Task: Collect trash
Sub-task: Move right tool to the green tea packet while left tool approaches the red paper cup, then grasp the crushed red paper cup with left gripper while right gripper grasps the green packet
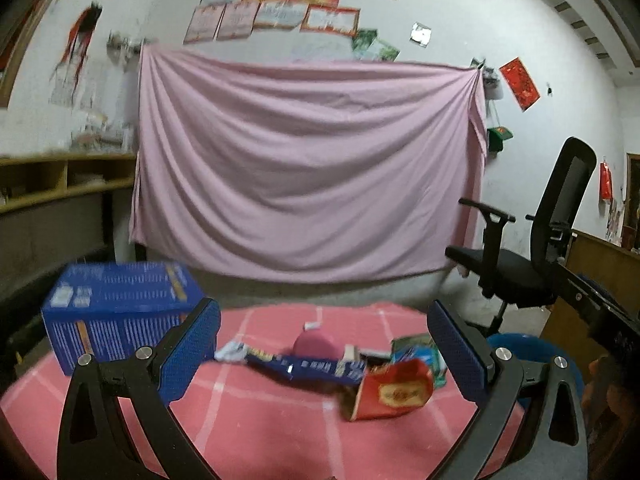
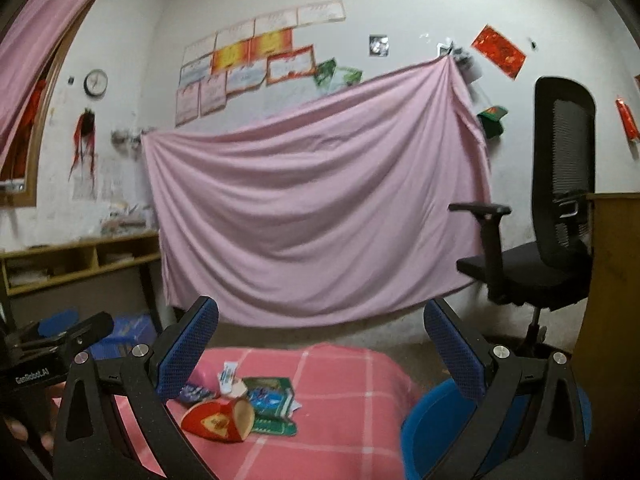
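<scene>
Trash heaped on one pink checked cloth (image 1: 256, 432)

Both the left gripper (image 1: 323, 350) and right gripper (image 2: 321, 350) are held apart, empty; one red carton (image 1: 390, 394), two green wrappers (image 2: 272, 400) and one blue box (image 1: 116, 312) are counted on the cloth.

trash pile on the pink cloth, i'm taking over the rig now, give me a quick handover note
Left gripper: open, nothing between its pads, aimed at the pile.
Right gripper: open wide, holding nothing, above the table's right side.
Trash: red carton, green wrappers, flattened blue box, small white wrapper and a pink item, all bunched together on the pink checked cloth.
Blue bin sits low beside the table's right edge. Big blue box stands at the table's far left.
Done: nothing visibly binned; the bin's inside is not in view.
Left: pick up each piece and drop it in the bin.
</scene>
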Demonstrator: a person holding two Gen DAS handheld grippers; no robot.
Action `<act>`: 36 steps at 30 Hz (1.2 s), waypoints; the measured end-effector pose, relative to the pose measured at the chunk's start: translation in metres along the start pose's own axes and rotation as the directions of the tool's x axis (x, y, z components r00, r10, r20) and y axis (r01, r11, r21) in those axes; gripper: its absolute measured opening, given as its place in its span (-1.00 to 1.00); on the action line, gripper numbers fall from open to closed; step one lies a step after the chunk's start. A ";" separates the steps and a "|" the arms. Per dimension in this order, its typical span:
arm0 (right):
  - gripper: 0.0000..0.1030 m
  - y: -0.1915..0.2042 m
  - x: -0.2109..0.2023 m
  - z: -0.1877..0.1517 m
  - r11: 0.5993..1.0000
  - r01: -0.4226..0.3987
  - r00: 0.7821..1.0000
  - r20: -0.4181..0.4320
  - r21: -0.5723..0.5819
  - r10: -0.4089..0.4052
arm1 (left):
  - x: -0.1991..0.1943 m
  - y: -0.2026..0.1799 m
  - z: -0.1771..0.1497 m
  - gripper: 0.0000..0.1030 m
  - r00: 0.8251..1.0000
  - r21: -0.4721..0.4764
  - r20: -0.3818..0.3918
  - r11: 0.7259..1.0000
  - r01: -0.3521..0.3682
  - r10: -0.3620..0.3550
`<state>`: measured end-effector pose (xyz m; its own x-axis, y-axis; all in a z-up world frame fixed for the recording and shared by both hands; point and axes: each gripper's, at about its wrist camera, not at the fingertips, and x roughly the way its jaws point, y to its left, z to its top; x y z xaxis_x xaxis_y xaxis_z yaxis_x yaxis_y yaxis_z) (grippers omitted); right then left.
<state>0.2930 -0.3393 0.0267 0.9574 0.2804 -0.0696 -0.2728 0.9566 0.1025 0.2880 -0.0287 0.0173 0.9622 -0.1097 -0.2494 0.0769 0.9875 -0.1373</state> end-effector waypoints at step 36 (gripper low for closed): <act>-0.53 0.014 0.125 -0.073 0.986 -0.093 0.740 -0.652 0.142 0.164 | 0.085 0.023 -0.022 -0.55 0.720 -0.287 -0.567 0.916 0.281 -0.399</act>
<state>0.4020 -0.2850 -0.0531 0.6017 0.4155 -0.6822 -0.3444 0.9055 0.2479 0.3653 -0.0175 -0.0285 0.5141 -0.5373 -0.6686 0.2660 0.8409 -0.4713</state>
